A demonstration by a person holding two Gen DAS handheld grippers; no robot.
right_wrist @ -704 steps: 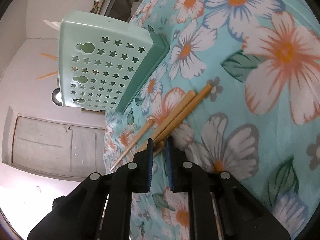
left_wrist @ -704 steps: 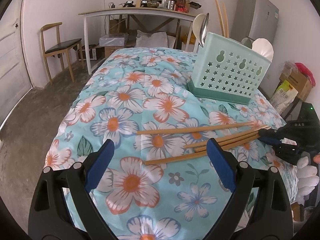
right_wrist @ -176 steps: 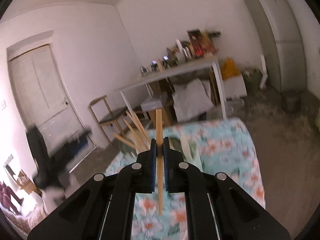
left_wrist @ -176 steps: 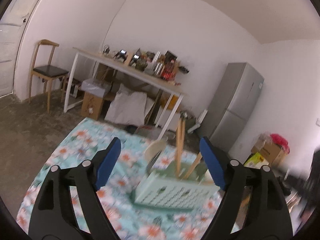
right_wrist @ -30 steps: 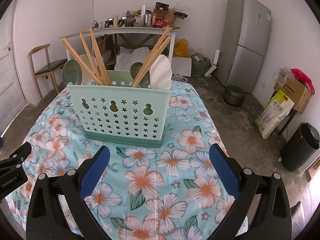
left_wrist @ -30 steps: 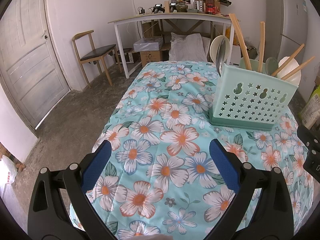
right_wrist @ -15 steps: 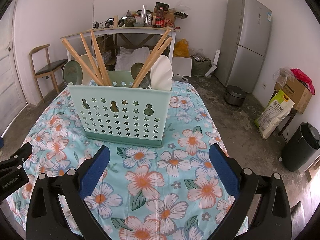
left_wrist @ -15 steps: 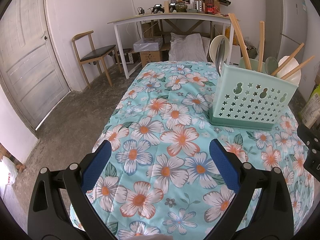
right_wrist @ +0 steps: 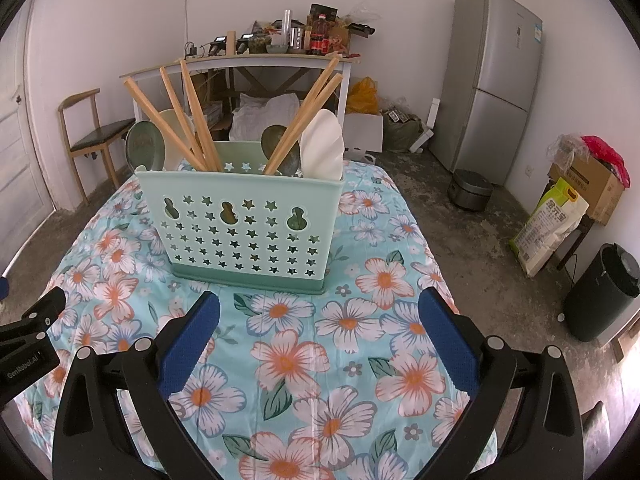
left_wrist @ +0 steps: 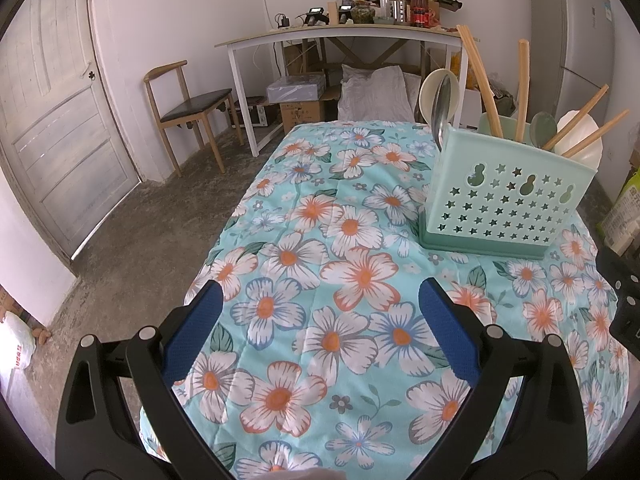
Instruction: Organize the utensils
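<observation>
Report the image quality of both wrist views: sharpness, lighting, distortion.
Left wrist view: sharp, no motion blur; even soft daylight; fisheye bends the door and fridge, with dark corners. Right wrist view: equally crisp, the utensil holder and chopsticks well defined; shadows on the floral cloth faint; the fridge leans from lens curvature; no strong glare in either view.

Each camera sits low, looking forward and down over the flowered surface. The left one looks from the near-left corner, far from the green basket. The right one faces the basket straight on, closer. Both see basket, cloth and back wall.
</observation>
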